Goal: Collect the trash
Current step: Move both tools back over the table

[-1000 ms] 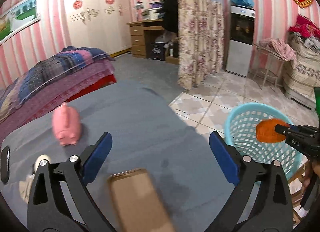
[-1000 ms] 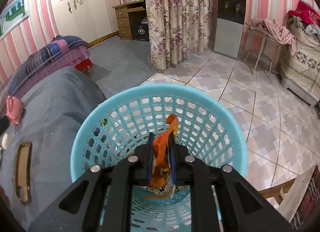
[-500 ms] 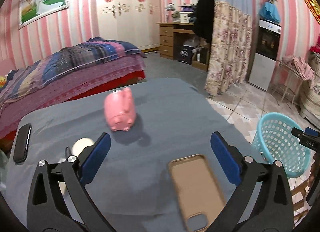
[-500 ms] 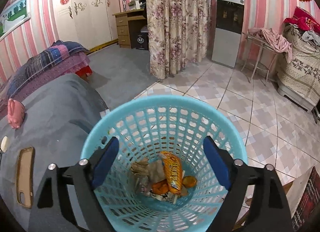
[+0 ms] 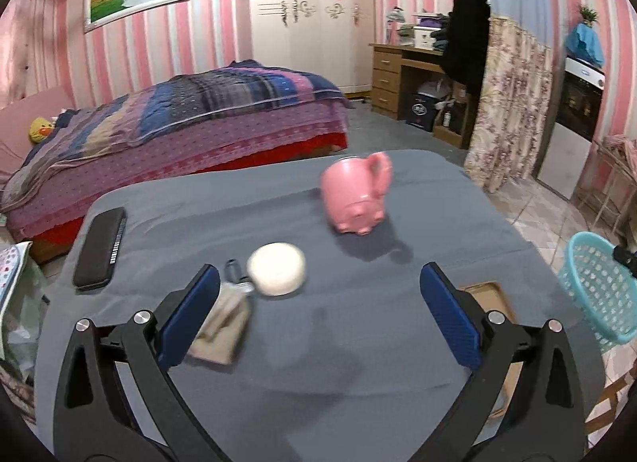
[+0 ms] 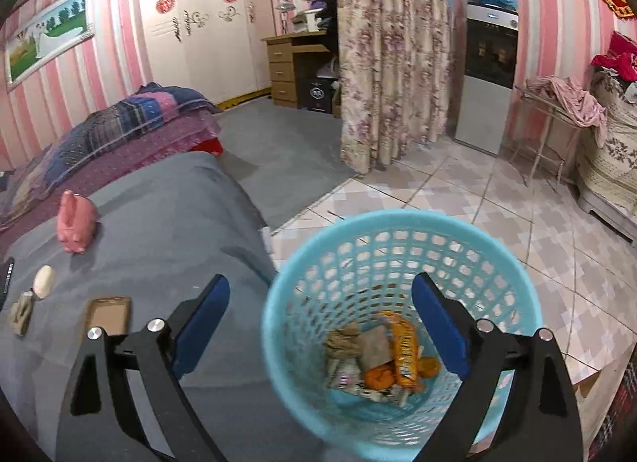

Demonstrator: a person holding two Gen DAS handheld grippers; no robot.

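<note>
left tongs (image 5: pixel 318 314): spread, empty | right tongs (image 6: pixel 320 324): spread, empty | wrappers (image 6: pixel 392 346) in basket (image 6: pixel 286 290) | phone case (image 5: pixel 483 294) half hidden

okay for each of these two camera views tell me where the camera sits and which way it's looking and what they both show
Left wrist: rides on the left tool, angled down over the grey table; its open blue pads frame the view.
Right wrist: rides on the right tool, angled down into the blue basket of trash beside the table; open pads show.
Shared: the pink piggy bank, the basket, the bed.
</note>
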